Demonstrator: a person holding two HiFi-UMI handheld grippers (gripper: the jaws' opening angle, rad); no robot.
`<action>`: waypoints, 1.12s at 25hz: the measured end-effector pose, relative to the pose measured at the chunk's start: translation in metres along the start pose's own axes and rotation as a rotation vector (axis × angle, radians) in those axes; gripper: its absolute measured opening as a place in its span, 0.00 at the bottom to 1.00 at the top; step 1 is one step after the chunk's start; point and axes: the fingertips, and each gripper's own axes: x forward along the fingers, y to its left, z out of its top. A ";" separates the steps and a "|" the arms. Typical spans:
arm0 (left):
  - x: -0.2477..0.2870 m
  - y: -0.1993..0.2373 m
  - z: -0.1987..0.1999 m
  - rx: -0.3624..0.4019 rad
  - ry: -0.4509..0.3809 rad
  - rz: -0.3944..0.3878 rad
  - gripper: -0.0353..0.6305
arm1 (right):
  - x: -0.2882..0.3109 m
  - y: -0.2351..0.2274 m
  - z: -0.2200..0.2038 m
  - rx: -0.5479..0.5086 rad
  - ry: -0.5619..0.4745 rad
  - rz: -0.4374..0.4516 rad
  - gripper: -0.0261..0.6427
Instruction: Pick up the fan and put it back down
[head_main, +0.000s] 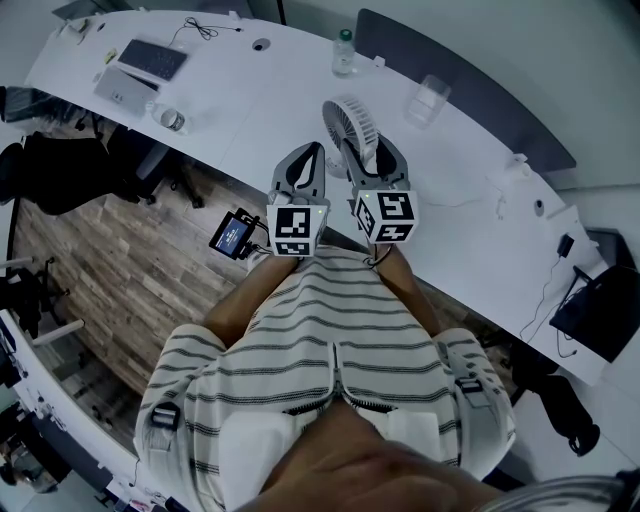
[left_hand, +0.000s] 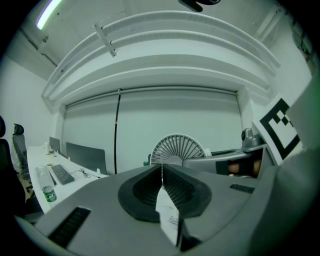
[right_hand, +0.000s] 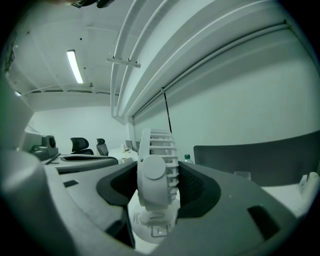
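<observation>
My right gripper (head_main: 376, 150) has its jaws closed on the head of the small white desk fan (right_hand: 156, 170), with the pads against the grille and the round rear housing. The fan stands upright at the near edge of the desk (head_main: 250, 100), and I cannot tell whether its base is touching the surface. A sticker on the base carries print too small for me to read.

My left gripper (head_main: 312, 152) sits just beside it with its jaws pressed together and holding nothing. A white tag (left_hand: 168, 216) with unreadable print is at their root. Both grippers carry cubes with black-and-white square markers.

The desk is long, curved and white. On it are a water bottle (head_main: 343, 52) with a green label, a clear plastic cup (head_main: 427, 100) and a keyboard (head_main: 152, 58). A dark partition panel (head_main: 450, 70) runs behind the desk. The floor (head_main: 110, 260) is wood-patterned. Office chairs (right_hand: 80, 145) stand farther off, under a ceiling light strip (right_hand: 74, 66).
</observation>
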 end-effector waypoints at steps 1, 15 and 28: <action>0.000 0.000 0.000 0.001 -0.001 0.001 0.06 | 0.000 0.000 0.000 0.000 -0.001 0.001 0.38; -0.003 -0.001 0.002 0.027 -0.016 0.005 0.06 | 0.000 0.000 -0.001 0.001 -0.003 0.000 0.38; -0.002 0.004 -0.001 0.011 -0.006 0.019 0.06 | 0.002 -0.001 -0.001 0.000 0.001 -0.007 0.38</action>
